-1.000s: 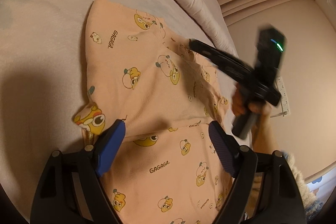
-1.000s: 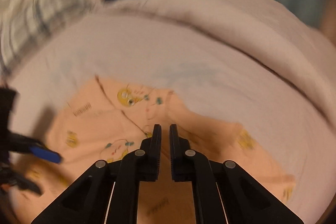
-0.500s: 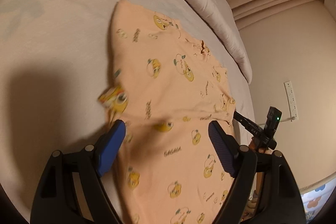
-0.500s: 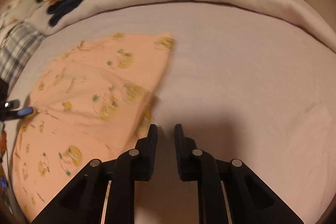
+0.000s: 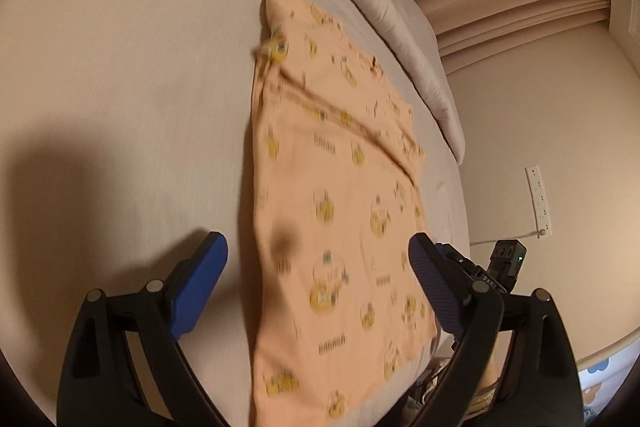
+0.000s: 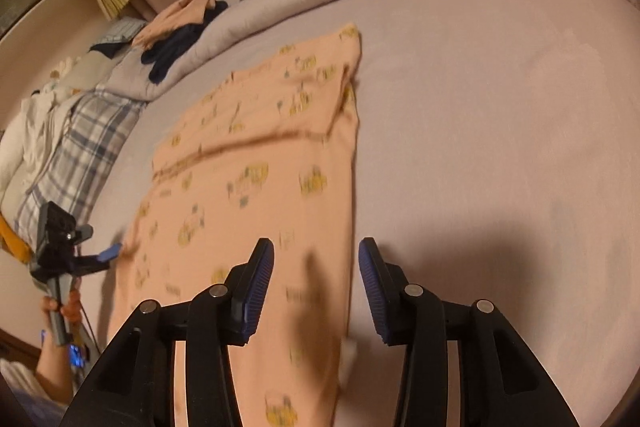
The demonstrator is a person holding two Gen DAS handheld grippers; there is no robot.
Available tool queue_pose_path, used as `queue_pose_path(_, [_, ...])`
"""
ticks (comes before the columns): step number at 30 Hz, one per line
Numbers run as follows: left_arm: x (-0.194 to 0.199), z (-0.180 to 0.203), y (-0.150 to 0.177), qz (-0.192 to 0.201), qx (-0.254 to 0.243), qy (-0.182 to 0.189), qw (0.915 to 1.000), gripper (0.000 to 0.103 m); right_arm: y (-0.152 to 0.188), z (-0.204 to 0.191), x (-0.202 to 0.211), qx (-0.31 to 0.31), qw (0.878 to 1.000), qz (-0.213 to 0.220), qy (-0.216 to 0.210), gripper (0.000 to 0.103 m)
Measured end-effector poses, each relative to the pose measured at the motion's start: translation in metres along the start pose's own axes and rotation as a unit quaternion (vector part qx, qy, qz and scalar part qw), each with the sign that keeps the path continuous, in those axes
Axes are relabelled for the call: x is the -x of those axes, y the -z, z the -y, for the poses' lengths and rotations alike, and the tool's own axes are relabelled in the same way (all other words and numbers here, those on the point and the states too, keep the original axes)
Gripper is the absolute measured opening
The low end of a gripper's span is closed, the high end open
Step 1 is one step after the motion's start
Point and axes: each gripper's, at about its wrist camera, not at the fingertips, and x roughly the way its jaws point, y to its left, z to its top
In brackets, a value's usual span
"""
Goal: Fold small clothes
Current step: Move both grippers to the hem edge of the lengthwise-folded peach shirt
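1. Only our right wrist view shows the heap of clothes (image 6: 176,27) and a plaid cloth (image 6: 80,155) at far left.
2. Our left gripper (image 5: 318,269) gapes wide, empty; our right gripper (image 6: 316,285) has just been opening, holding nothing.
3. The peach printed garment (image 5: 340,195) lies flat on the bed (image 5: 120,87), one crosswise fold showing.

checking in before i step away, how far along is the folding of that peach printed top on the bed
Partly done. The peach top lies flat on the bed with one crosswise fold already across it. Nothing is in hand: the left tool and the right tool both hover open over its near end. Further folds remain, and a pile of other clothes sits beyond.
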Motion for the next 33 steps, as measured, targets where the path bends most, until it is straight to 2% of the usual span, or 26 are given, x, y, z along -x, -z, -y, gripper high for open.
queue_pose_path(8, [-0.004, 0.000, 0.039, -0.016, 0.016, 0.028, 0.9994, 0.092, 0.039, 0.010, 0.014, -0.037, 0.999, -0.026, -0.025, 0.044])
queue_pose_path(18, [0.001, 0.002, 0.066, -0.034, 0.040, 0.076, 0.9957, 0.092, 0.072, 0.005, 0.019, -0.044, 0.993, -0.052, -0.093, 0.044])
queue_pose_path(22, [-0.004, 0.006, 0.068, -0.047, 0.052, 0.098, 0.9927, 0.092, 0.072, 0.004, 0.011, -0.062, 0.988, -0.057, -0.130, 0.045])
queue_pose_path(27, [-0.014, 0.004, 0.062, -0.053, 0.071, 0.116, 0.9893, 0.092, 0.062, 0.003, -0.005, -0.063, 0.985, -0.058, -0.149, 0.045])
queue_pose_path(33, [-0.015, 0.002, 0.054, -0.051, 0.078, 0.122, 0.9881, 0.092, 0.056, 0.004, -0.009, -0.060, 0.985, -0.059, -0.150, 0.045])
